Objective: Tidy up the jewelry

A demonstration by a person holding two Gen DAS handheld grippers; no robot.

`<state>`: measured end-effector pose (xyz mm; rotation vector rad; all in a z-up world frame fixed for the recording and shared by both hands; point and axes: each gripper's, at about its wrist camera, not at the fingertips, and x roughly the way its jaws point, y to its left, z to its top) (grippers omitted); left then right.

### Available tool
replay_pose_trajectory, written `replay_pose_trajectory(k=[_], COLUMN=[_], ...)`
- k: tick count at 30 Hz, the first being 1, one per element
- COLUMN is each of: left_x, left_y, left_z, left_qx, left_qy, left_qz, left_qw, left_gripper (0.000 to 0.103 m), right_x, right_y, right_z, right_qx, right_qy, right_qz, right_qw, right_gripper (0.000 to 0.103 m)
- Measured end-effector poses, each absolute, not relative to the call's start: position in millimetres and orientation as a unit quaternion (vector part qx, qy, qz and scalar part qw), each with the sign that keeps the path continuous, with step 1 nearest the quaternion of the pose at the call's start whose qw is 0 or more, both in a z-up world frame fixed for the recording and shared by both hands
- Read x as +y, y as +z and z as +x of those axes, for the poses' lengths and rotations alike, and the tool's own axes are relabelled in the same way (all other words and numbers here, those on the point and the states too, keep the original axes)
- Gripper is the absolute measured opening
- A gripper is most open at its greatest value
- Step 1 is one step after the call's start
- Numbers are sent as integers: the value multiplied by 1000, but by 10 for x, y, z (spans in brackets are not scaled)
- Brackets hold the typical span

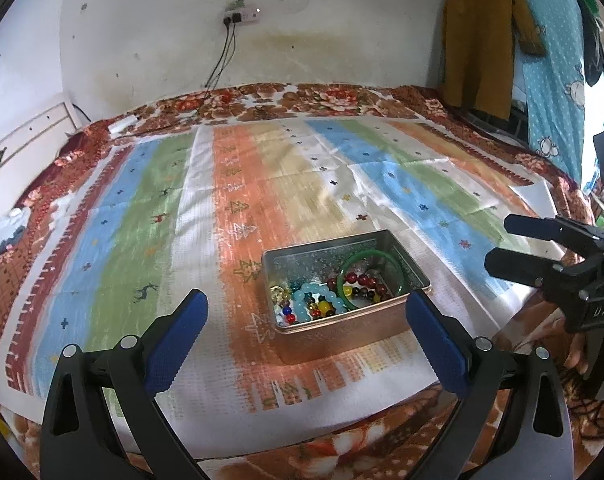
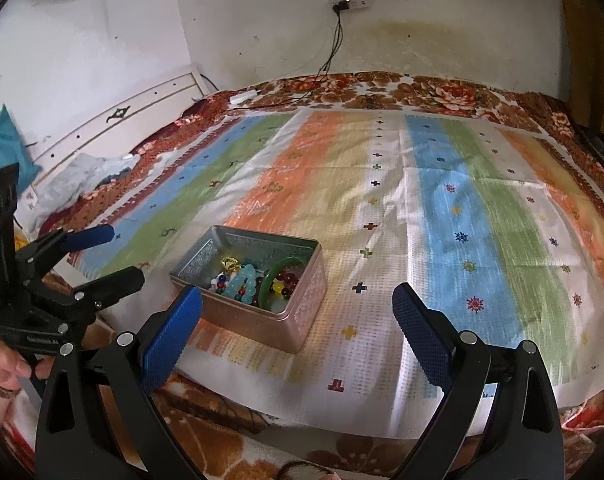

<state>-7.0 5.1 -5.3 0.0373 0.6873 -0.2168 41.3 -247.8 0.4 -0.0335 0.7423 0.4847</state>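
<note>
An open metal tin (image 1: 398, 322) (image 2: 298, 324) sits on the striped cloth near the front edge. Inside lie a green bangle (image 1: 366, 258) (image 2: 271, 276), a light blue bead bracelet (image 1: 316, 294) (image 2: 242, 280), a dark red bead bracelet (image 1: 362, 280) and other coloured beads. My left gripper (image 1: 306, 308) is open and empty, just in front of the tin; it also shows in the right wrist view (image 2: 124, 254). My right gripper (image 2: 298, 304) is open and empty, in front of the tin's right end; it also shows in the left wrist view (image 1: 498, 242).
The striped cloth (image 1: 302, 184) (image 2: 422, 200) covers a floral blanket (image 1: 302, 98) on a bed. A white headboard (image 2: 142, 120) stands at the left. Cables hang from a wall socket (image 1: 240, 16). Clothes (image 1: 486, 40) hang at the right.
</note>
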Motion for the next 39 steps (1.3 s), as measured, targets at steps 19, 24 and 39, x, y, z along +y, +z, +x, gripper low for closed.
replay_pose_trajectory(k=[19, 24, 39], left_x=[80, 22, 3], left_y=[-55, -66, -86], left_z=[-42, -68, -63], left_qx=[331, 329, 337], left_qy=[-79, -91, -98], left_qz=[22, 33, 32], left_qw=[940, 939, 936], left_gripper=[97, 97, 97], right_x=[-2464, -2465, -2428], right_y=[13, 16, 8], right_z=[380, 385, 369], right_qx=[352, 353, 351], right_qy=[233, 234, 239], right_qz=[-23, -25, -37], right_qw=[906, 906, 905], right_gripper=[97, 97, 97])
